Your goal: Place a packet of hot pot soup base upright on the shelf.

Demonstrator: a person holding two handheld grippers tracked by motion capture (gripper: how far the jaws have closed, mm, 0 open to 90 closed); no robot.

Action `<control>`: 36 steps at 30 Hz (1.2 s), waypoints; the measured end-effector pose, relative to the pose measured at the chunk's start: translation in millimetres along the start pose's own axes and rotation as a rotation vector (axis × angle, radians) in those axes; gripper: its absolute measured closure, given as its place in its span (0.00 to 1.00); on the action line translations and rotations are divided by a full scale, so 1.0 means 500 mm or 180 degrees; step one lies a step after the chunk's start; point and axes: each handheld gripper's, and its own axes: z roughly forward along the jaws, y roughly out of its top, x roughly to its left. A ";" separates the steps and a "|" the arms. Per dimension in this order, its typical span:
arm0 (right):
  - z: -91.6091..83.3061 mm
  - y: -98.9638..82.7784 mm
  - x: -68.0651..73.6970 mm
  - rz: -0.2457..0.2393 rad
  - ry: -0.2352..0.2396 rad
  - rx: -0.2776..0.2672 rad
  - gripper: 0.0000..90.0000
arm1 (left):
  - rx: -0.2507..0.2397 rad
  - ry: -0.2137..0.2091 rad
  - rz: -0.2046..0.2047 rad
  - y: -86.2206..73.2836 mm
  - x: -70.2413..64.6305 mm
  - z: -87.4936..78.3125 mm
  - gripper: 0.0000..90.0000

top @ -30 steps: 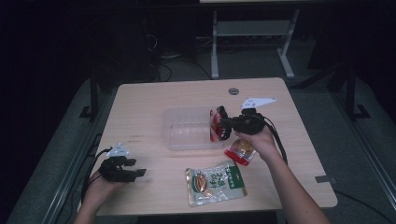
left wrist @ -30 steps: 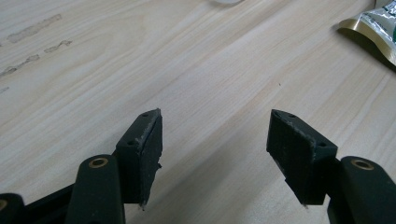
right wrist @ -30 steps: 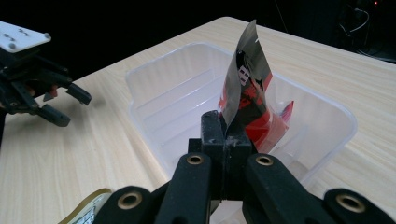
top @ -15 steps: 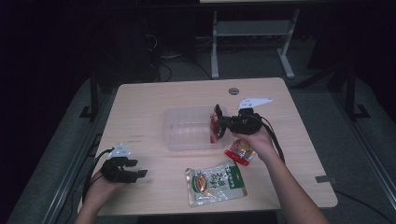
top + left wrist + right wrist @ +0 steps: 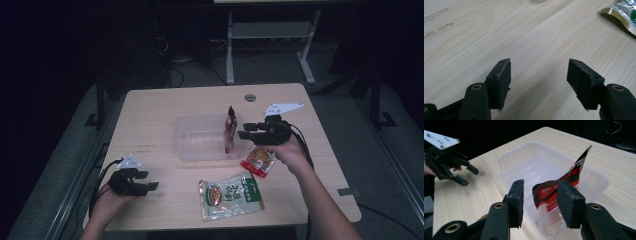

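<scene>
A clear plastic bin (image 5: 190, 150) sits mid-table. A red and black packet (image 5: 230, 128) stands on edge inside its right end, leaning on the wall. My right gripper (image 5: 243, 131) hovers just right of the bin, open. In the right gripper view the packet (image 5: 564, 182) rests in the bin (image 5: 506, 155) just beyond the spread jaws of my right gripper (image 5: 541, 185), untouched by either pad. My left gripper (image 5: 148, 180) lies low at the table's front left, open, and in its own view my left gripper (image 5: 539, 67) has bare wood between its jaws.
An orange-red snack packet (image 5: 258, 160) lies on the table under the right hand. A green packet (image 5: 230, 194) lies flat near the front edge, its corner (image 5: 621, 11) at the top right of the left gripper view. A round cable hole (image 5: 250, 97) is at the back.
The right gripper's jaws have parted from the red and black packet, which now stands lower in the bin's right end. The left hand has stayed put.
</scene>
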 end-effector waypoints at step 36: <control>-0.033 -0.157 -0.090 0.0061 -0.0529 0.0544 1.00 | 0.0035 -0.0071 0.0055 0.006 -0.014 0.008 0.40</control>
